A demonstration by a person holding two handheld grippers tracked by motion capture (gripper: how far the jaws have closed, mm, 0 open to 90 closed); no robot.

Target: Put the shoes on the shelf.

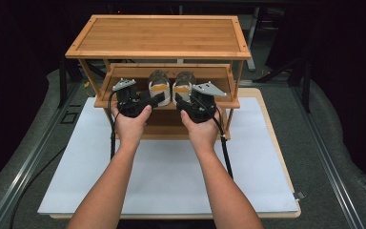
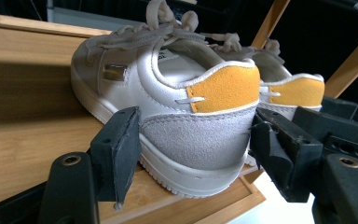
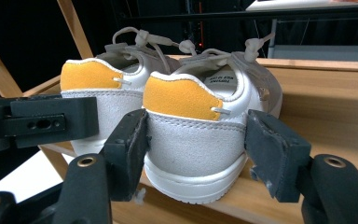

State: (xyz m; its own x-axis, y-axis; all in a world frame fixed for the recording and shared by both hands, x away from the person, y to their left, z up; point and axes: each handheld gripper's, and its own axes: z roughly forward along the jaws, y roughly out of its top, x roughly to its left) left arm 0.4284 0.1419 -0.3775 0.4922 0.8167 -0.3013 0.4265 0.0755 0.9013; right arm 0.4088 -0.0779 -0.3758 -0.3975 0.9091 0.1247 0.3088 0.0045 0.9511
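Two bare forearms are extended from the bottom of the high view toward a wooden rack (image 1: 157, 36), each hand wrapped around a black gripper at the front edge of the rack's middle shelf (image 1: 124, 74). The left gripper (image 1: 158, 98) is held at the heel of the left shoe (image 1: 159, 87) and the right gripper (image 1: 178, 101) at the heel of the right shoe (image 1: 184, 86); both shoes are stood side by side on that shelf, toes pointed away from the person. The rack is placed at the far end of a white sheet (image 1: 171, 167) laid over a wooden board (image 1: 279, 143), with grey floor and dark surroundings beyond it. In the left gripper view, the left gripper (image 2: 193, 147) is seen with its jaws spread to either side of the white shoe's grey heel; the near pad (image 2: 121, 144) is set against the shoe's side, while contact at the far pad cannot be told. The second shoe's orange heel tab is seen just behind, beside part of the other gripper. In the right gripper view, the right gripper (image 3: 196, 149) is likewise seen with jaws spread around the right shoe (image 3: 196, 135), whose heel overhangs the shelf edge; a firm pinch cannot be told.
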